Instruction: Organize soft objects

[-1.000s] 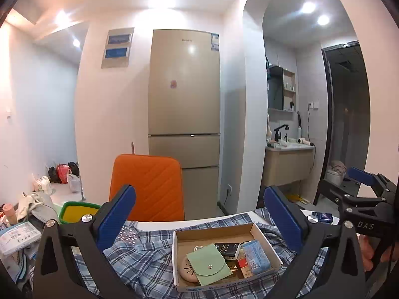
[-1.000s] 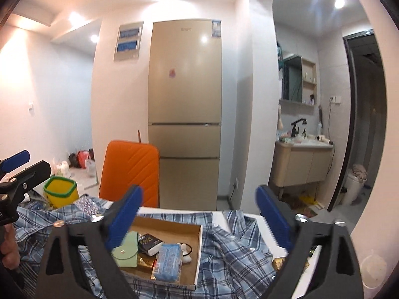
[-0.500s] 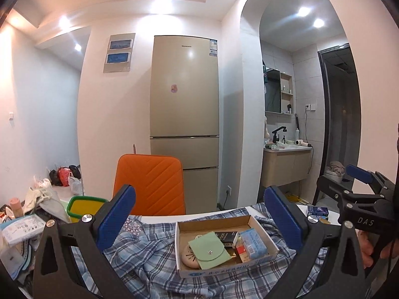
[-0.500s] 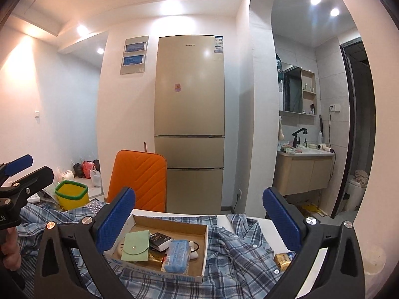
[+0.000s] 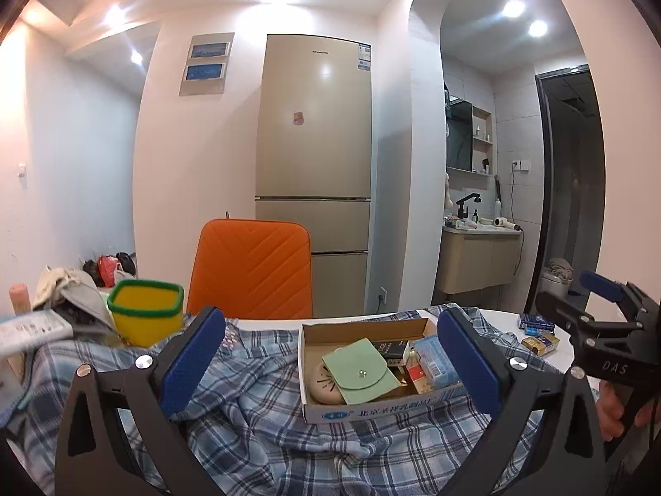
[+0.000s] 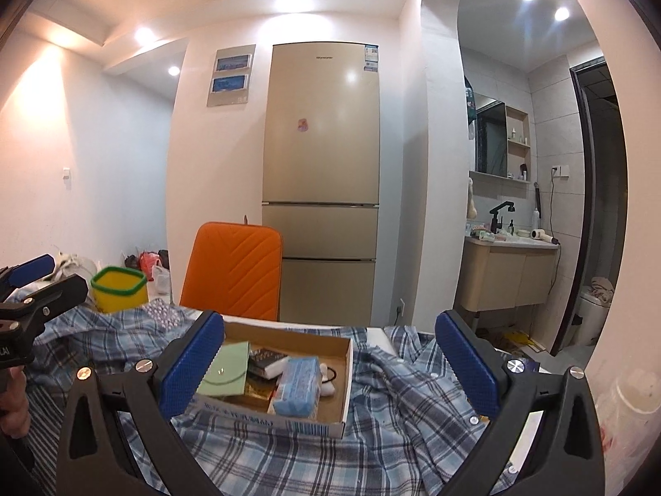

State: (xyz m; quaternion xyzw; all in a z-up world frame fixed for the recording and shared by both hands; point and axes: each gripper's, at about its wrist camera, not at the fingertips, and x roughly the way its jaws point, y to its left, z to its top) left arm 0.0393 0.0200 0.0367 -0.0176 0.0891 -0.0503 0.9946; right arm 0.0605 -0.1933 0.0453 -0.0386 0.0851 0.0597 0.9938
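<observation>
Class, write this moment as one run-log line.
left gripper: open, empty | right gripper: open, empty | cardboard box: resting on plaid shirt | shirt: unfolded, untouched

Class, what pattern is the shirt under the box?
Blue-and-white plaid shirt; clearest in the right wrist view.

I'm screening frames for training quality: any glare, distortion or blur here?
Left wrist view: ceiling spotlights flare, the fridge door shows a small glare spot, fisheye bends the walls, and the cardboard box is sharp. Right wrist view: similar flare and bending, dark vignette in the corners, plaid shirt in focus.
</observation>
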